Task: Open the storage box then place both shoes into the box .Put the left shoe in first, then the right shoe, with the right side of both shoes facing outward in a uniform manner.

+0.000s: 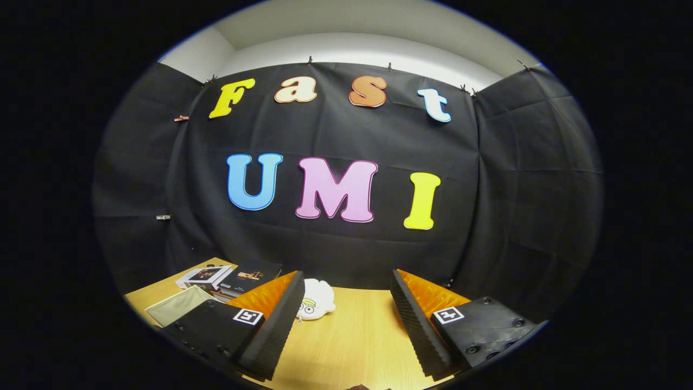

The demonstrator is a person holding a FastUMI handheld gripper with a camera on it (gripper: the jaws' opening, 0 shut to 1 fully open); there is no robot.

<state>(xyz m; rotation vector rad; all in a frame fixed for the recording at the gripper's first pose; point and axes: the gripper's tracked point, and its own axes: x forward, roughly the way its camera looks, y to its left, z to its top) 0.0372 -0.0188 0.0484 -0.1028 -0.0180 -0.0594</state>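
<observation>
Shoes and storage box: none can be made out among the things lying ahead of the claw (346,325), so their place cannot be told from the gripper view.

Claw held level above the desk (352,346), facing the black cloth wall (346,244) of the booth. Fingers spread wide, nothing between them but bare light wood. Nothing gripped. Each finger (270,330) carries a small square black-and-white marker on its upper face.

Just beyond the left finger's tip, resting on the desk near the foot of the cloth: a small white soft toy (316,303), rounded, with cartoon eyes and a bit of yellow on it. Partly hidden by the finger on its left side.

Farther left, beyond the left finger, a cluster of flat items on the desk: a dark book or booklet (252,275) with a small picture on its cover; next to it a white-bordered flat box or card (204,275) with a dark picture; in front of these a pale greyish-green flat pouch or folder (176,307). They lie close together, some overlapping; which touches which cannot be told.

Above the cloth, a pale wall and ceiling (352,38).
</observation>
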